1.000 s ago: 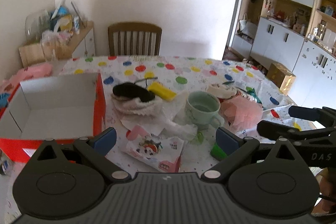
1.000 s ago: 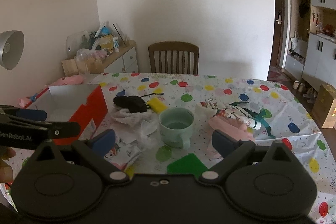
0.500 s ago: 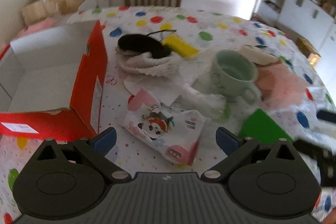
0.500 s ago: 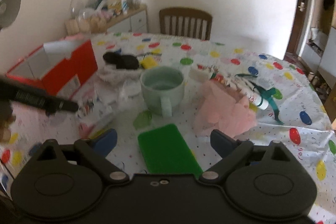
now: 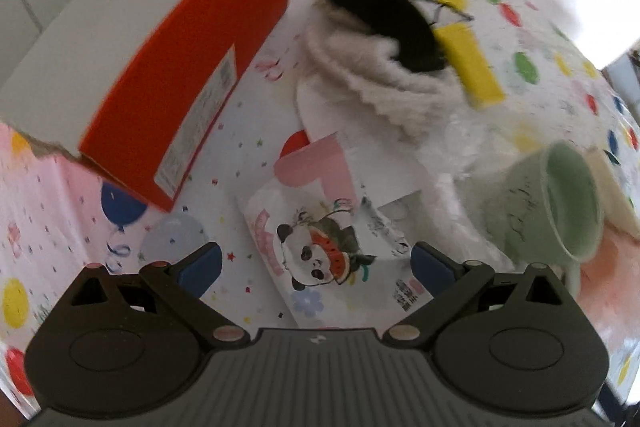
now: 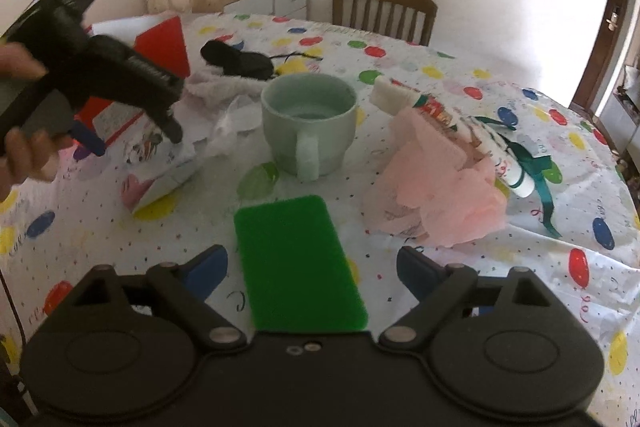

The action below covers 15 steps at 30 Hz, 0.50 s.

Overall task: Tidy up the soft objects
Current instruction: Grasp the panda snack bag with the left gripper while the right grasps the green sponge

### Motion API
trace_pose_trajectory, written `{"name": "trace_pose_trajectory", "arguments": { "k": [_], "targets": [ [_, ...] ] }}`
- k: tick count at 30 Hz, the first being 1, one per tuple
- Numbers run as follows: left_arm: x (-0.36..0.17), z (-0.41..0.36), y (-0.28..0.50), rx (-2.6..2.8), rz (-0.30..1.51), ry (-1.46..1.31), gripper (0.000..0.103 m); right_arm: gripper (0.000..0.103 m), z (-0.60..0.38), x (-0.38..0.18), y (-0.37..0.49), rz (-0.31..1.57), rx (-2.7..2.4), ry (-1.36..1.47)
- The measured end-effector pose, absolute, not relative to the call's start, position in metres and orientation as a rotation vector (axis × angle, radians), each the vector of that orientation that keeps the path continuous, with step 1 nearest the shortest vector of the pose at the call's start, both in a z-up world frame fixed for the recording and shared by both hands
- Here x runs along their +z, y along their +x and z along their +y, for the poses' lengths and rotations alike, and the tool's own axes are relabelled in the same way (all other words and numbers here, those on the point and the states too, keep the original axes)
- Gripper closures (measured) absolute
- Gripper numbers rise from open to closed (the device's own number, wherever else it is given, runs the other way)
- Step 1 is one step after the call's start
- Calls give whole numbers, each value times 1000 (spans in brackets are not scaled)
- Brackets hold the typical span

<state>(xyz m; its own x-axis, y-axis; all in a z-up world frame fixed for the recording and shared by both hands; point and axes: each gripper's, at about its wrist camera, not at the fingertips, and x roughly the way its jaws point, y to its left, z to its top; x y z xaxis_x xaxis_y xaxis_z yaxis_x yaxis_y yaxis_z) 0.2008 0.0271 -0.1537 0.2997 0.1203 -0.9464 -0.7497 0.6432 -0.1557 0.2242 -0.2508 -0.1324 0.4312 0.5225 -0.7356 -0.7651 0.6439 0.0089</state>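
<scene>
My left gripper (image 5: 316, 263) points steeply down, open, with a soft panda-print tissue pack (image 5: 320, 251) lying on the table between its blue pads, untouched. In the right wrist view the left gripper (image 6: 136, 141) hovers over that pack (image 6: 168, 163), held by a hand. My right gripper (image 6: 312, 267) is low over a green sponge (image 6: 296, 259). Its jaws are closing, with the sponge between them and the pads clear of it. A black soft item (image 5: 384, 23) rests on a fluffy white cloth (image 5: 360, 79). A pink cloth (image 6: 440, 195) lies to the right.
An open red box (image 5: 192, 67) with a white inside stands left of the pack. A pale green mug (image 6: 308, 123) is at mid-table, with a yellow sponge (image 5: 468, 67) and crumpled plastic near it. A ribboned tube (image 6: 480, 139) lies beside the pink cloth. A chair (image 6: 384, 11) stands behind the table.
Both grippers came down toward the table. The left one tipped and rolled to look down on the panda pack. The right one moved over the green sponge.
</scene>
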Motion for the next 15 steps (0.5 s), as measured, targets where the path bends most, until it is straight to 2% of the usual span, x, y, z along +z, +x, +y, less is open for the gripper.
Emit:
{"name": "trace_pose_trajectory", "arguments": {
  "k": [12, 15],
  "targets": [
    [-175, 33, 211, 718, 1118, -764, 2, 16, -243, -159, 224, 831, 839, -451],
    [-175, 32, 211, 710, 1107, -753, 5, 22, -241, -164, 224, 844, 842, -472]
  ]
}}
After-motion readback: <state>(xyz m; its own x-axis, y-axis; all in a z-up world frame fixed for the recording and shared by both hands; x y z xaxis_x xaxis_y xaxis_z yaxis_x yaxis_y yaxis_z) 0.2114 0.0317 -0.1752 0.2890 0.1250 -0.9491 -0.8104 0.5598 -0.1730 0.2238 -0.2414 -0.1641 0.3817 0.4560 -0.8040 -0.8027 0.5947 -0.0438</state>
